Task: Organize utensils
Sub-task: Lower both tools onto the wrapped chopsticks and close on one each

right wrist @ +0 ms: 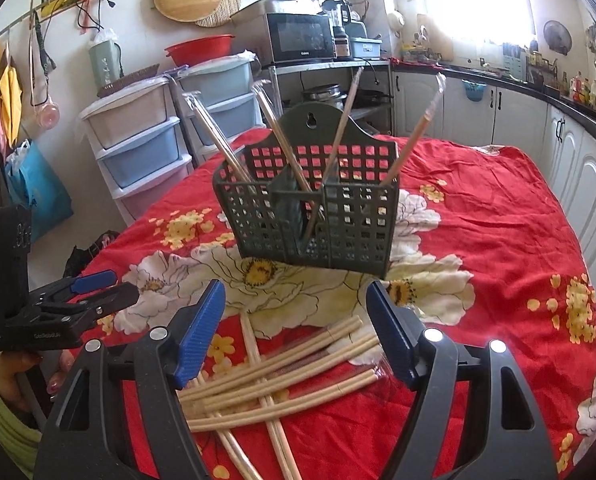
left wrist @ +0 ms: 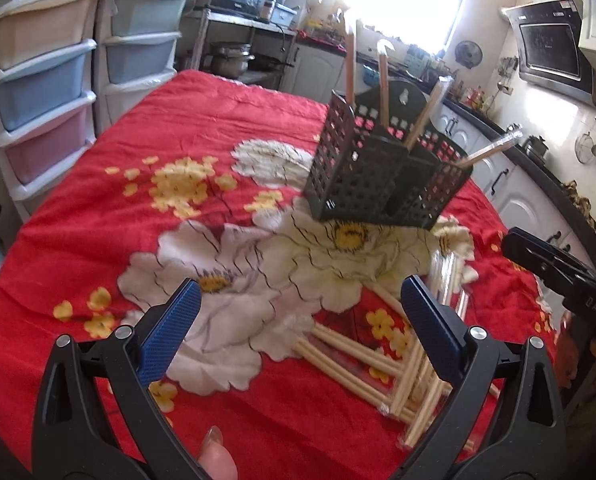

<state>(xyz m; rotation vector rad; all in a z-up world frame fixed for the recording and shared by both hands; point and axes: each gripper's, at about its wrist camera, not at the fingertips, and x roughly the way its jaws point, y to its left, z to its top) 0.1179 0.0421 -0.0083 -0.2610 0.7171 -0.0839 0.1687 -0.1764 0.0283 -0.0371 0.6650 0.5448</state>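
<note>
Clearly the pale wooden chopsticks (right wrist: pixel 282 376) lie crosswise just beneath the wide, empty right claw (right wrist: pixel 294 332), nearer than the wide, empty left claw (left wrist: pixel 298 332).

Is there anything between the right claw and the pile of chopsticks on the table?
Nothing visible is in the way. The right claw is open right above the loose chopsticks on the red flowered cloth. The green basket stands farther back, and the left claw is off to the side.

Left gripper (left wrist: pixel 299 334): my jaws spread wide, nothing between them. Right gripper (right wrist: pixel 296 334): likewise gaping, empty, hovering low just right of the left.
</note>
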